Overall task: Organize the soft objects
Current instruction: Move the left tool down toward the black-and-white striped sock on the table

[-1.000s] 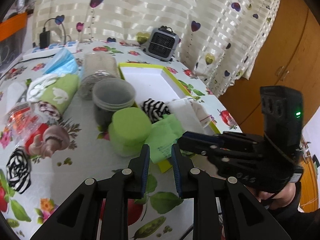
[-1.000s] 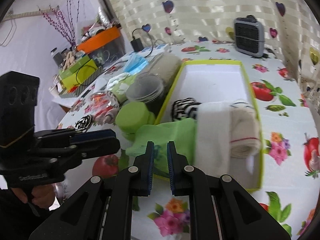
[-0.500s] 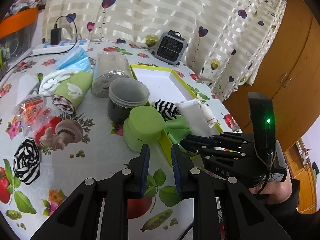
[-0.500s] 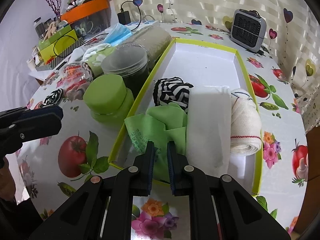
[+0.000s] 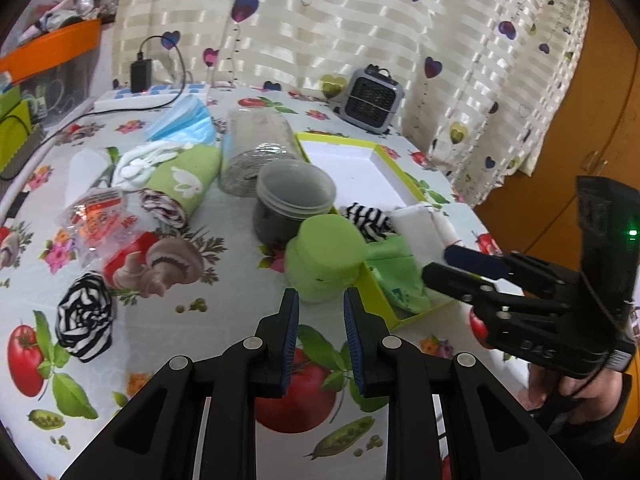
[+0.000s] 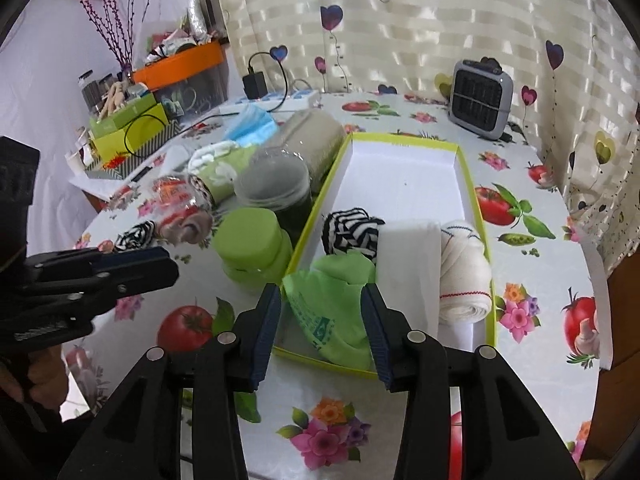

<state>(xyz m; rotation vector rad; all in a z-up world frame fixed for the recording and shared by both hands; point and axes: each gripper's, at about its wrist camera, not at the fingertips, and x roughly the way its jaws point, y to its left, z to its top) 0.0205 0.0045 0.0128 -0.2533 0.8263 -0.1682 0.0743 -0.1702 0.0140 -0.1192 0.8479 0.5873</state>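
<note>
My right fingers [image 6: 322, 328] opening, green cloth [image 6: 336, 300] released in tray [image 6: 472, 184]; left fingers [image 5: 320, 320] opening, empty; striped roll [image 5: 84, 316] remains on surface [image 5: 224, 312].

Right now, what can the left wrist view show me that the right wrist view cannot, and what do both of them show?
Only the left wrist view shows the wooden cupboard door and the hand holding the right tool.

Only the right wrist view shows the purple twigs, the glass jars and the whole rolled white bandage.

Both show the yellow-rimmed box, the green cloth in it, the striped sock, the green-lidded jar beside the box and the small grey heater.
</note>
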